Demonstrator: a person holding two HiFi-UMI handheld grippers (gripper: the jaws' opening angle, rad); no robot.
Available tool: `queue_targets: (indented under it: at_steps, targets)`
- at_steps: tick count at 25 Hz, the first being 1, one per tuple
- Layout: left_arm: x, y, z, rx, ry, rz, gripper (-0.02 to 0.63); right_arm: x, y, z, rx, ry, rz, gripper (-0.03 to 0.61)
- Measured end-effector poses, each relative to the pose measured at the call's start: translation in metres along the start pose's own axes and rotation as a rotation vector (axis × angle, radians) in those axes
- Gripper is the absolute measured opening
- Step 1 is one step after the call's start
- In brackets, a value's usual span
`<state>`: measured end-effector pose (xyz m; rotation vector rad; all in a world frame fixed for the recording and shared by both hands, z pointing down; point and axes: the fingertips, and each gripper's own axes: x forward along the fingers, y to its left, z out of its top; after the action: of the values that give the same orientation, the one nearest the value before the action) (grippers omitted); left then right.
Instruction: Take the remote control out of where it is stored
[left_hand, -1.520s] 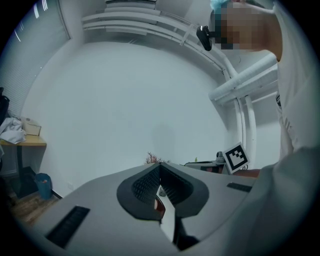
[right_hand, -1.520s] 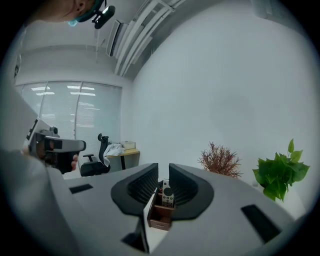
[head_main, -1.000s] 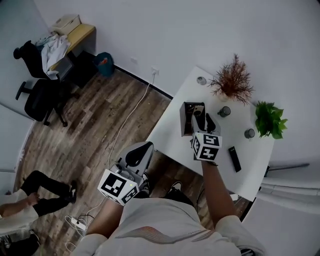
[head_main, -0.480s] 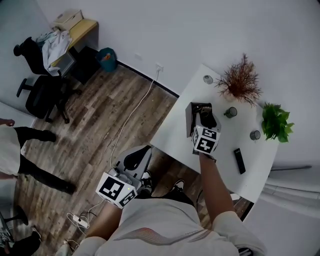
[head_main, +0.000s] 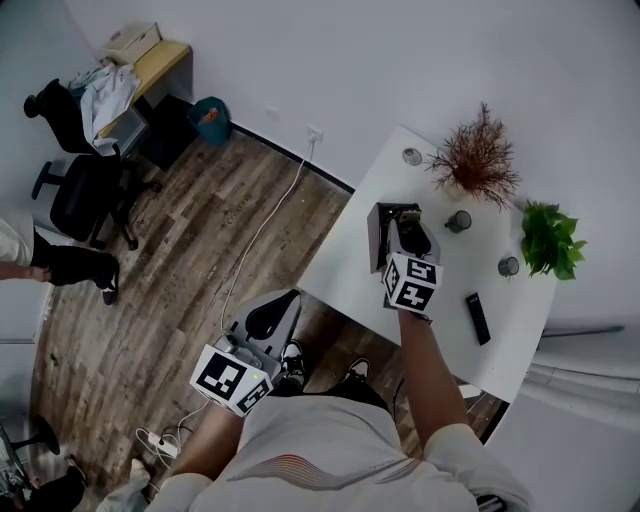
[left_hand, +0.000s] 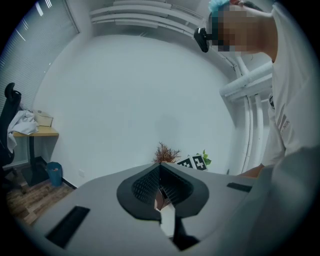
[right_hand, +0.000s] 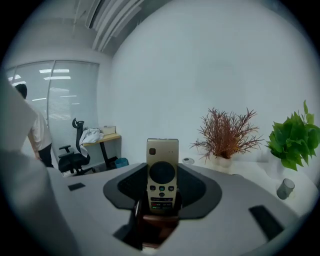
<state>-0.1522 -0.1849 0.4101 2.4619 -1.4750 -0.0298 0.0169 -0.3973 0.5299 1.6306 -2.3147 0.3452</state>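
Note:
A gold remote control (right_hand: 162, 175) stands upright in a dark brown holder (right_hand: 157, 225) on the white table (head_main: 345, 275). My right gripper (right_hand: 162, 192) is around it: its jaws are closing, and the pads meet the remote's two long sides. In the head view the right gripper (head_main: 405, 238) reaches down into the holder (head_main: 377, 238) and hides most of the remote. My left gripper (head_main: 272, 312) hangs shut and empty over the floor, off the table's near edge. In the left gripper view, the left gripper (left_hand: 160, 172) shows its jaws together.
A black remote (head_main: 478, 318) lies flat on the table's right side. At the back stand a red-brown dried plant (head_main: 478, 158), a green plant (head_main: 548, 238) and small cups (head_main: 458, 221). A cable (head_main: 262, 235) runs over the wood floor, and an office chair (head_main: 80, 195) stands far left.
My right gripper moved forward over the holder and has stayed there. A person at the left edge walked further out of view. The left gripper barely moved.

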Motion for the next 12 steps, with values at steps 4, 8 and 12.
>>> queue_targets:
  at_steps: [4,8,12]
  targets:
    - [0.001,-0.005,0.001,0.001,-0.003,-0.006,0.009,-0.03,0.0,0.041,0.027,-0.092,0.055,0.189]
    - [0.008,-0.016,0.004,0.006,-0.013,-0.029,0.009,-0.07,-0.008,0.084,-0.012,-0.16,0.074,0.189]
    - [0.018,-0.033,0.007,0.013,-0.022,-0.063,0.009,-0.104,-0.029,0.096,-0.062,-0.104,0.093,0.189]
